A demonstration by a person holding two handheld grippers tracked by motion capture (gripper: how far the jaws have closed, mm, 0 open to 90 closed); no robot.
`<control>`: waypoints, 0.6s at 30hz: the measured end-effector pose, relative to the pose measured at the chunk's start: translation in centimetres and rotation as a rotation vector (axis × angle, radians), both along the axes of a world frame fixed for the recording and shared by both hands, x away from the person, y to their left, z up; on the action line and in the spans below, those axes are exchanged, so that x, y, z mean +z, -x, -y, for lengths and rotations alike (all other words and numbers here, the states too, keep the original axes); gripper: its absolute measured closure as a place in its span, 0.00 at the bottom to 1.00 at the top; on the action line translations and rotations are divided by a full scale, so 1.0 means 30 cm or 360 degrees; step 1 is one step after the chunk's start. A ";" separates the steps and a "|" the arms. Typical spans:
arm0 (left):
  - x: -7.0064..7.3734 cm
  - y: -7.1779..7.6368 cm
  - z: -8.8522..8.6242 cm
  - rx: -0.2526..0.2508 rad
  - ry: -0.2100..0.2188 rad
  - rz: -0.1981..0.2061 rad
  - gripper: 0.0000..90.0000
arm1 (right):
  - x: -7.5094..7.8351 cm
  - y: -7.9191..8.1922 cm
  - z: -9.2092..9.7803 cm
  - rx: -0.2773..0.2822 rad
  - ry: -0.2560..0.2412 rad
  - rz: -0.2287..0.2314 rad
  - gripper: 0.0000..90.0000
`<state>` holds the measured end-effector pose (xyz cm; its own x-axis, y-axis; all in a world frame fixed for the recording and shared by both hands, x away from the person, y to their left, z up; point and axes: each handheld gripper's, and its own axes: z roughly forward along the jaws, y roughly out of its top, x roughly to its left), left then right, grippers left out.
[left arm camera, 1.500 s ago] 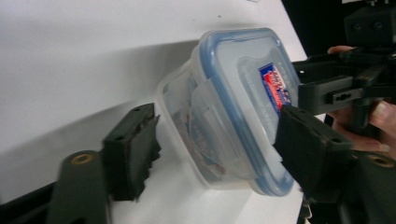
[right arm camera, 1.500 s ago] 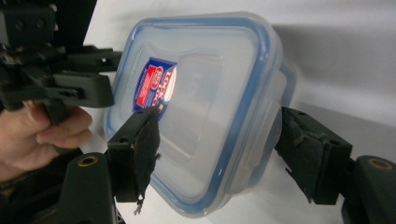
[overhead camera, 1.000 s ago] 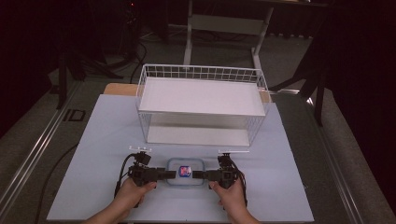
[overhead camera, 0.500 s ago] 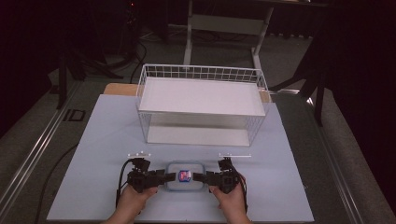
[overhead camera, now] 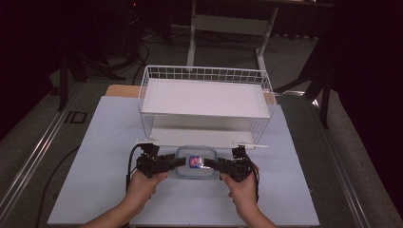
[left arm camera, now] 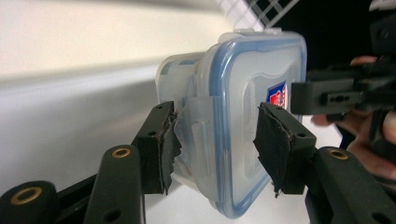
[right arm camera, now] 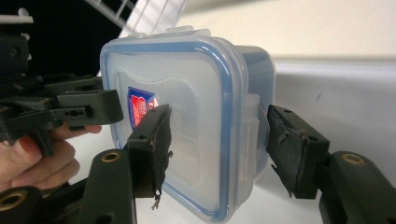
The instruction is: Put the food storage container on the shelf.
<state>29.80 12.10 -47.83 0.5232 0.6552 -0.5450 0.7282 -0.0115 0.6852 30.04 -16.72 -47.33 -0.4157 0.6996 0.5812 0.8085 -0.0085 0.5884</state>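
The wire rack stands just beyond the container, while bare table lies open on both sides.

Looking along our left tongs, we see their two black padded jaws set on either side of the side latch of a clear rectangular plastic container with a blue-rimmed lid. The left jaw presses on the container's body and the right jaw rests on the lid near a red and blue label. The right tongs reach in from the far edge, with a hand behind them. The pale desk lies beneath, and a white wire basket shows at the top.
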 end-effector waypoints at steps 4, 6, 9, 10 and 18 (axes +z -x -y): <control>0.013 -0.049 0.020 0.0010 0.0030 0.0057 0.56 | 0.027 -0.042 0.019 -0.0053 -0.0006 0.0067 0.47; 0.011 -0.072 0.032 0.0002 0.0028 0.0062 0.56 | 0.034 -0.063 0.029 -0.0075 -0.0013 0.0082 0.46; -0.002 -0.106 0.051 -0.0016 0.0011 0.0038 0.55 | 0.037 -0.093 0.038 -0.0108 0.0011 0.0109 0.46; -0.006 -0.115 0.054 -0.0012 0.0013 0.0040 0.55 | 0.036 -0.104 0.041 -0.0120 0.0018 0.0111 0.46; -0.040 -0.193 0.076 0.0018 -0.0001 0.0021 0.55 | -0.012 -0.176 0.055 -0.0189 -0.0022 0.0102 0.46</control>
<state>35.58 9.83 -49.02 0.5226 0.6617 -0.5376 0.7193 -0.0037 0.6947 35.33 -18.38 -47.68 -0.3672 0.7382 0.5659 0.7621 -0.1101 0.6380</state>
